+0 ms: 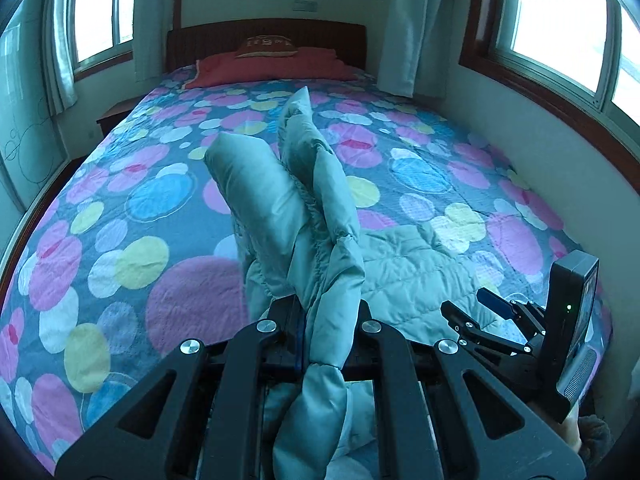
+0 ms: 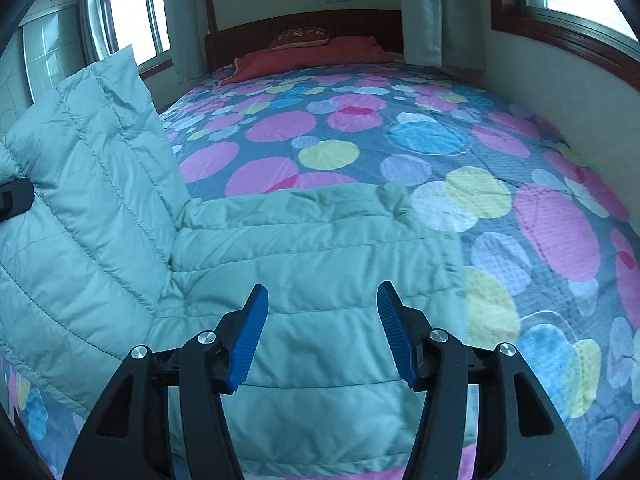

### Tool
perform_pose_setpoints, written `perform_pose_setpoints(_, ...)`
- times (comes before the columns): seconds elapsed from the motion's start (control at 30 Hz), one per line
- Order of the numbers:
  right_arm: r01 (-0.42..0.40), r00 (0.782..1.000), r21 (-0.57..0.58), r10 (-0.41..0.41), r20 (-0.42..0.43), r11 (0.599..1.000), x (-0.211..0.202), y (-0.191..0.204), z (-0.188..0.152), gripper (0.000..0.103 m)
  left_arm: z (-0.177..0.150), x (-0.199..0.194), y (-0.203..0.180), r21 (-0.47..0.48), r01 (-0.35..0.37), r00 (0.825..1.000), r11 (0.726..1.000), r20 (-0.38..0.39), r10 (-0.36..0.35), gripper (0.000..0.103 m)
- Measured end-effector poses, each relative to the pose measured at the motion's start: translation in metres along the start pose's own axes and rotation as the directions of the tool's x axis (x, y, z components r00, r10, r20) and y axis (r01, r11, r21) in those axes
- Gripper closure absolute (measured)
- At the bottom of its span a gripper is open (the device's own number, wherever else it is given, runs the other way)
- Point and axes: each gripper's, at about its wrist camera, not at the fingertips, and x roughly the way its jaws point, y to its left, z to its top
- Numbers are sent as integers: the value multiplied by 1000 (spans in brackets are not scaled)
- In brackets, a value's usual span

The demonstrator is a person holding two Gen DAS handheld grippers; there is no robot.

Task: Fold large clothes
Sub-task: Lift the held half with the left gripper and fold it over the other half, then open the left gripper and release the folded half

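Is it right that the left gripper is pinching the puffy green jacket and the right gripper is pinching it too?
Not quite. The left gripper is shut on the puffy green jacket, lifting part of it. But the right gripper is not pinching anything: the right wrist view shows its blue pads spread apart, with nothing between them and the jacket lying beyond on the bed.

Both wrist cameras sit low near the foot of the bed (image 1: 120, 208), angled down along their tongs toward the headboard (image 2: 304, 24). The left view sits left of the right tongs (image 1: 492, 312); both share the bedspread, headboard and, seemingly, the same window.
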Motion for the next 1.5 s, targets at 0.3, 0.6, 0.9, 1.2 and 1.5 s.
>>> perform_pose_setpoints(0.3,103,994,82,-100,-44,991,-9,-91,-24,46,-8,68,-104,111,9,997,994,-82,0,93)
perform_pose_setpoints(0.6,125,989,148,-112,-94,981,-3,-132,-50,46,-49,121,-150,106,-7,988,994,-151,23,93)
perform_pose_setpoints(0.9,118,990,189,-101,-100,975,-5,-144,-56,46,-62,120,-168,146,-3,992,989,-122,20,85)
perform_pose_setpoints(1.2,149,986,175,-133,-98,973,-12,-144,-57,46,-60,87,-179,113,103,992,988,-85,-93,60)
perform_pose_setpoints(1.5,177,983,173,-164,-86,969,-30,-145,-60,46,-57,30,-159,53,215,977,975,3,-215,50)
